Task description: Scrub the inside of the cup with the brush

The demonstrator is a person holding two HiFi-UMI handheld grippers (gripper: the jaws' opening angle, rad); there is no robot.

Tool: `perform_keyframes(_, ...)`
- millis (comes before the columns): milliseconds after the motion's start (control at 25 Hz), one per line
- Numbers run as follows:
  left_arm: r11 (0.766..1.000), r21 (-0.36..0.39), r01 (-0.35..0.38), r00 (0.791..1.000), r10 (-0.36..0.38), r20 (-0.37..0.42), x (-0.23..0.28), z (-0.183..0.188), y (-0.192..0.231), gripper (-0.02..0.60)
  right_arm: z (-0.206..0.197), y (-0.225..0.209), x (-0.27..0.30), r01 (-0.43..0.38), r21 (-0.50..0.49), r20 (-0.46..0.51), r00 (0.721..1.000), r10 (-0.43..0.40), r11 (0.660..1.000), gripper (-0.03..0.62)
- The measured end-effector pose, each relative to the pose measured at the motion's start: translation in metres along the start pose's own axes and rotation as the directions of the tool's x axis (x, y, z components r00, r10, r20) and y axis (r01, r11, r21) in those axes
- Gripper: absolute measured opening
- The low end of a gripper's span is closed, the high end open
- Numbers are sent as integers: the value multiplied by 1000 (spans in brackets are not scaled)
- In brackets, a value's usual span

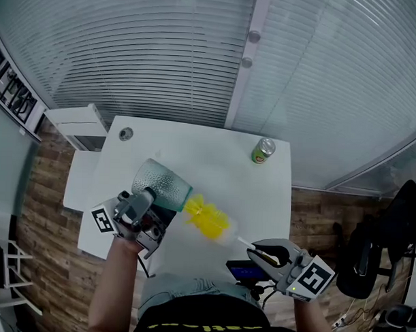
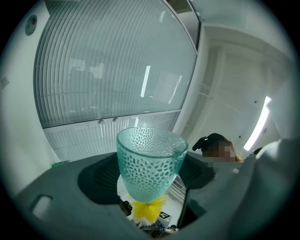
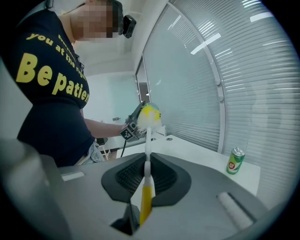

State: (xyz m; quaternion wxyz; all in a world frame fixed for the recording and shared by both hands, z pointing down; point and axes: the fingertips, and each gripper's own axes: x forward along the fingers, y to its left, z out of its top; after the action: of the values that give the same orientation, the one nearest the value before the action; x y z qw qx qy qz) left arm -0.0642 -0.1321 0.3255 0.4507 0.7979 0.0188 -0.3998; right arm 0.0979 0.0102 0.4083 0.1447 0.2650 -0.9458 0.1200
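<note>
My left gripper (image 1: pixel 151 199) is shut on a teal dimpled cup (image 1: pixel 161 182) and holds it tilted above the white table (image 1: pixel 215 152). In the left gripper view the cup (image 2: pixel 150 161) sits between the jaws with its mouth pointing away and upward. My right gripper (image 1: pixel 261 251) is shut on the thin handle of a brush (image 3: pixel 146 185). The yellow bristle head (image 1: pixel 207 220) hangs just right of the cup, outside it. In the left gripper view the bristle head (image 2: pixel 147 209) shows below the cup's base. The right gripper view has the bristle head (image 3: pixel 150 115) in front of the left gripper (image 3: pixel 133 130).
A green drink can (image 1: pixel 263 150) stands near the table's far right corner, and the can (image 3: pixel 235 161) also appears in the right gripper view. A small round metal fitting (image 1: pixel 126 133) sits at the far left corner. A white side unit (image 1: pixel 78 125) stands left of the table. Slatted glass walls close the back.
</note>
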Motion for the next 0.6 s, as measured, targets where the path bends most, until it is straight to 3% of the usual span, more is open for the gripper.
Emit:
perform_keyframes(280, 998, 52, -44, 997, 47, -59, -4, -10, 9, 385, 29, -11, -17, 45, -12, 63, 997, -44, 999, 35)
perform_keyframes(600, 997, 48, -62, 989, 68, -134, 3, -31, 15, 385, 55, -7, -3, 26, -61, 98, 995, -20, 998, 35)
